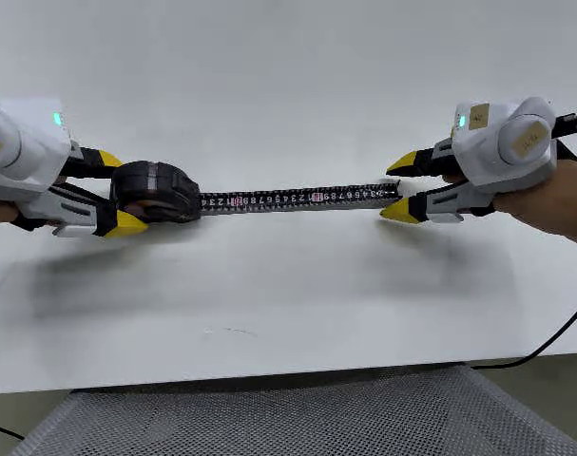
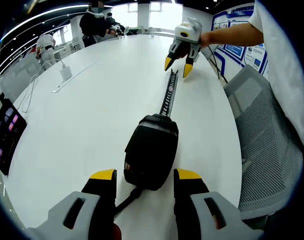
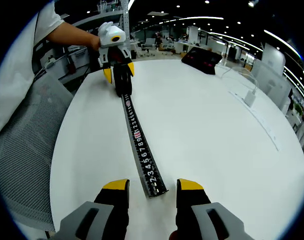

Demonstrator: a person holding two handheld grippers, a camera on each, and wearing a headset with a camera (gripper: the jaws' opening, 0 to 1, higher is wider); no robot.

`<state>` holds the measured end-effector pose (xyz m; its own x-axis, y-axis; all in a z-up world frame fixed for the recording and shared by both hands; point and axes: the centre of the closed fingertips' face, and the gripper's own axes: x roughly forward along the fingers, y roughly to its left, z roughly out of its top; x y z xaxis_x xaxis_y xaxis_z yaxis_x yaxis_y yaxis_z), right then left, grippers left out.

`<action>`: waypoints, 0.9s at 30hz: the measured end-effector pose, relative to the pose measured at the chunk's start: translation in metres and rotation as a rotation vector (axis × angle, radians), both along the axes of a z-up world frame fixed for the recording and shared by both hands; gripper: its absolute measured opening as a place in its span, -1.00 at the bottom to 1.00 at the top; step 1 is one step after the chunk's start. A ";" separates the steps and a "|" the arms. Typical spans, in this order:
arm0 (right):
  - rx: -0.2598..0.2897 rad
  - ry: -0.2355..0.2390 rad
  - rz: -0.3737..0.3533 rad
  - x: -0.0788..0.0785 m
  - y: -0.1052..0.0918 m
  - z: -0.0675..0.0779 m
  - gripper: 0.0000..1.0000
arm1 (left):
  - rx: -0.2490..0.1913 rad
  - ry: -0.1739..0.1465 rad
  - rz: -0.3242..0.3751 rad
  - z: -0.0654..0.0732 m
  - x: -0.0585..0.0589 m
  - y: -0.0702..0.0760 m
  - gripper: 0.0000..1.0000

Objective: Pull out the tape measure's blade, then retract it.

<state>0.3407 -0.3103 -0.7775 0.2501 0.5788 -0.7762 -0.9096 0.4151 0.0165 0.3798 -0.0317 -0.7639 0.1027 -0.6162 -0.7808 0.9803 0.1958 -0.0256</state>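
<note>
A black tape measure case (image 1: 157, 191) sits on the white table at the left, and my left gripper (image 1: 122, 191) is shut on it, one yellow-tipped jaw on each side. In the left gripper view the case (image 2: 150, 149) is wedged between the fingertips (image 2: 103, 175). Its dark numbered blade (image 1: 298, 199) lies drawn out flat to the right. The blade's end (image 3: 155, 189) rests between the spread jaws of my right gripper (image 3: 153, 186), touching neither. In the head view the right gripper (image 1: 400, 187) stands open around that end.
The white table (image 1: 288, 85) stretches far behind. A grey mesh chair (image 1: 298, 418) stands at its near edge, with a black cable (image 1: 545, 347) at the right. A dark tablet (image 2: 4, 130) lies far left, and people stand beyond the table's far end.
</note>
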 end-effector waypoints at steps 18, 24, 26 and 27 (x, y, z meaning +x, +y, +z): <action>0.035 -0.011 -0.083 -0.010 0.005 0.015 0.09 | -0.069 -0.008 0.194 0.020 -0.007 0.020 0.15; 0.035 -0.012 -0.113 -0.020 0.000 0.019 0.17 | -0.089 -0.009 0.236 0.024 -0.014 0.025 0.25; 0.042 -0.018 -0.132 -0.022 -0.001 0.020 0.19 | -0.094 -0.014 0.255 0.025 -0.017 0.027 0.27; 0.050 -0.016 -0.141 -0.023 -0.001 0.022 0.20 | -0.100 -0.016 0.264 0.025 -0.018 0.028 0.30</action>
